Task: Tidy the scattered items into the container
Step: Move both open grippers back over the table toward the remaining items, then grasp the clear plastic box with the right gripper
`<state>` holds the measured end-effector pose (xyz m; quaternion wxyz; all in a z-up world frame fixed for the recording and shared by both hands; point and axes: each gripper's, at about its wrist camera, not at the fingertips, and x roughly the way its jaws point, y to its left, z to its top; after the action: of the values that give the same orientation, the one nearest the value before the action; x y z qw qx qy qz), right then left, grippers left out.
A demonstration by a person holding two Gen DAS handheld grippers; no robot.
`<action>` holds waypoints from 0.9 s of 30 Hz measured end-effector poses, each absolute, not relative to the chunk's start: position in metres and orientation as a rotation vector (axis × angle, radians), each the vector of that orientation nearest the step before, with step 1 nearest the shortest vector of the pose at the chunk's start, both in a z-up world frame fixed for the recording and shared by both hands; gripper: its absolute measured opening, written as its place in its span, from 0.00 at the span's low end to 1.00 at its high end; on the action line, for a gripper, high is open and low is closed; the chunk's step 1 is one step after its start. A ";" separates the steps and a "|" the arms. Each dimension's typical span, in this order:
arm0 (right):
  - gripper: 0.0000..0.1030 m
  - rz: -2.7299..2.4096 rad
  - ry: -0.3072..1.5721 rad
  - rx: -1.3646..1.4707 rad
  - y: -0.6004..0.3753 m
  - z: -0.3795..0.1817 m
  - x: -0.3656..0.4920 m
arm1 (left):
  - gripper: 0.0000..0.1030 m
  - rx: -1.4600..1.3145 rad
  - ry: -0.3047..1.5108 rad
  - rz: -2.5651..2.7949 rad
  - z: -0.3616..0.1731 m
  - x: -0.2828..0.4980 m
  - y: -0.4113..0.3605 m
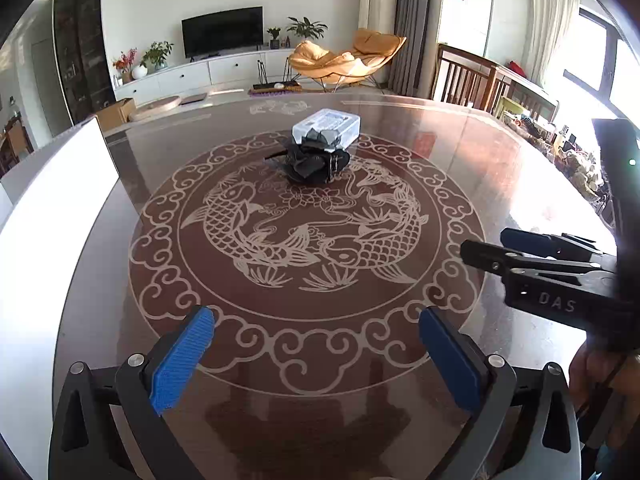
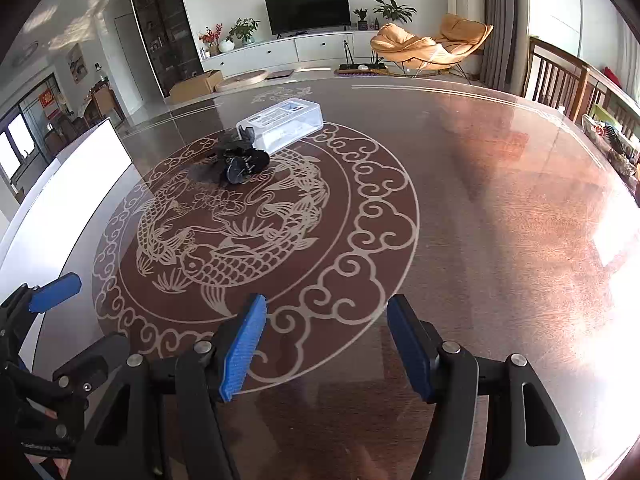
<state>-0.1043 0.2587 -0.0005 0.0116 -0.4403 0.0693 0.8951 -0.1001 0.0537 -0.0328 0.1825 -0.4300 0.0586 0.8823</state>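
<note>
A clear plastic container (image 1: 326, 127) with its lid on stands on the far part of the round table; it also shows in the right wrist view (image 2: 282, 122). A heap of black hair accessories (image 1: 314, 162) lies right in front of it, touching it, also seen in the right wrist view (image 2: 236, 164). My left gripper (image 1: 316, 354) is open and empty, low over the near table edge. My right gripper (image 2: 326, 346) is open and empty, also near the front edge. The right gripper shows at the right of the left wrist view (image 1: 490, 246).
The glass-topped table (image 1: 460, 184) has a fish pattern in the middle. A white panel (image 1: 56, 216) stands at the table's left edge. Wooden chairs (image 2: 560, 76) stand at the far right. The left gripper's fingertip (image 2: 56, 292) shows at the left.
</note>
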 end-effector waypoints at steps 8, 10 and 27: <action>0.63 2.808 0.222 -1.314 0.269 -0.016 -0.100 | 1.00 -1.259 0.095 2.488 -0.050 -0.103 0.048; 0.65 2.816 0.232 -1.318 0.268 -0.017 -0.101 | 1.00 -1.286 0.102 2.498 -0.052 -0.106 0.048; 0.69 2.812 0.195 -1.333 0.260 -0.018 -0.105 | 1.00 -1.332 0.217 2.523 -0.055 -0.109 0.058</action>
<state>-0.1045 0.2598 -0.0180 0.0120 -0.4275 0.0626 0.9018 -0.1092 0.0581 -0.0549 0.1395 -0.4611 0.0752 0.8731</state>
